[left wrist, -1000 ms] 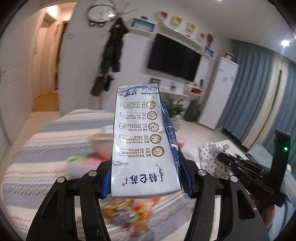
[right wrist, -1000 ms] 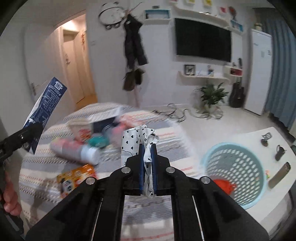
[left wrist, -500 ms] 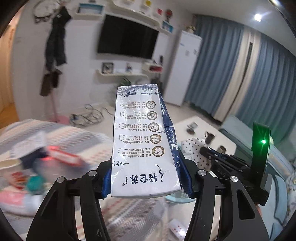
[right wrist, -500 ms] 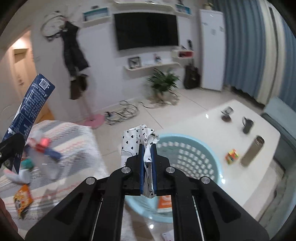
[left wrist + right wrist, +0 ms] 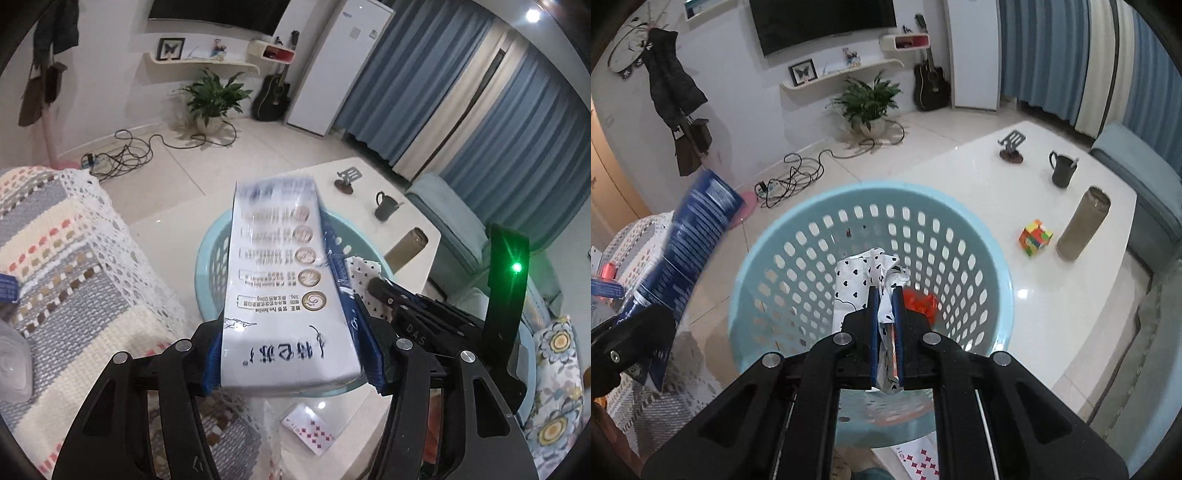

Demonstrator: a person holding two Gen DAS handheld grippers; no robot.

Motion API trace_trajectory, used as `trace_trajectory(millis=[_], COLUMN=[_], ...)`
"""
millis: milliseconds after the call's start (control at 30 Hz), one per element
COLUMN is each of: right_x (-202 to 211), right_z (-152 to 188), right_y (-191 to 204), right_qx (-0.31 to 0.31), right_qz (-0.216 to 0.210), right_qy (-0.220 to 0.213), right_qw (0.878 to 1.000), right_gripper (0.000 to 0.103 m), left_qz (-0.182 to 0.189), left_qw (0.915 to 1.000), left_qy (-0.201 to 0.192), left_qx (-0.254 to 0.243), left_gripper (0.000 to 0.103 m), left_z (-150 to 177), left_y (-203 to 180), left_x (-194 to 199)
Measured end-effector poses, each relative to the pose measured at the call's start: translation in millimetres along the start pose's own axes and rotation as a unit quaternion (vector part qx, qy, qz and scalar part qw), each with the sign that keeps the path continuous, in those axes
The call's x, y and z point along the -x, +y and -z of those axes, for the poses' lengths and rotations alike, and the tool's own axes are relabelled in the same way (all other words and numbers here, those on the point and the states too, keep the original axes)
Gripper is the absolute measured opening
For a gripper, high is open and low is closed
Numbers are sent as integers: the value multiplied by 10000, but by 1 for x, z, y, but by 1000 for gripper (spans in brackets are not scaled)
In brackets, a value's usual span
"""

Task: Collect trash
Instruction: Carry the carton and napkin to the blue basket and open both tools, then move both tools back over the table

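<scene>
My left gripper (image 5: 291, 354) is shut on a white and blue milk carton (image 5: 284, 295), held over the near rim of the light blue perforated basket (image 5: 210, 266). The carton also shows at the left of the right wrist view (image 5: 690, 236). My right gripper (image 5: 886, 314) is shut on a crumpled white wrapper with black hearts (image 5: 860, 277), held above the basket's (image 5: 960, 236) opening. Something orange-red (image 5: 919, 302) lies at the basket's bottom. The right gripper (image 5: 424, 317) shows at the right of the left wrist view.
The basket stands on a white table (image 5: 1052, 280) with a Rubik's cube (image 5: 1036, 238), a grey cylinder (image 5: 1084, 227), a dark mug (image 5: 1063, 170) and a small stand (image 5: 1012, 144). A crocheted striped cloth (image 5: 66, 280) covers the surface at left. A patterned card (image 5: 308, 432) lies near the basket.
Both grippers have swung right from the striped cloth and come in over the blue basket, tilting downward. Each still holds its item.
</scene>
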State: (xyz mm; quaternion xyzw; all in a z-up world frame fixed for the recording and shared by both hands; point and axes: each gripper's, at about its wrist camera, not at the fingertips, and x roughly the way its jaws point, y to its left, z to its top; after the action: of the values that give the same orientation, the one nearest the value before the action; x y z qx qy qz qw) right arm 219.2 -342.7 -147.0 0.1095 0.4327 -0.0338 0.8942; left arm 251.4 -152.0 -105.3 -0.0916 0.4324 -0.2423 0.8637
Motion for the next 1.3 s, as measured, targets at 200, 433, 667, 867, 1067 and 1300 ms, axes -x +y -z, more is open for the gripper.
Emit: trace_trajectory(millis=[200,433,667,867,1067,1300], right_x=[0,21,73,116,131,106], right_z=[1,6,11,19,32,41], right_y=[-6,-5,38,90,156,222], right_qx=[-130,-141,411,865,1485,1988], right_qz=[-46,-156,-464,-1005,-1419,-1756], right_qy=[71,-98,-623,-1010,-1058,-767], right_qw=[9999,9997,9961,9860,9730,9611], right_gripper=[30,46,46,47,51,52], left_qz=[1,-38,-228,-702,-1553,-2000], left_qw=[9999,9995,9959,9859,9691,9447], left_qy=[-104,-316,-869,-1486,-1742,-1779], left_qx=[-33,4,33,303,798,1897], left_gripper=[66,66,67,72,74,74], left_z=[5,16,37,69,103,134], left_y=[-1,-7,-4,19,68,135], left_x=[11,39,106,177,230,263])
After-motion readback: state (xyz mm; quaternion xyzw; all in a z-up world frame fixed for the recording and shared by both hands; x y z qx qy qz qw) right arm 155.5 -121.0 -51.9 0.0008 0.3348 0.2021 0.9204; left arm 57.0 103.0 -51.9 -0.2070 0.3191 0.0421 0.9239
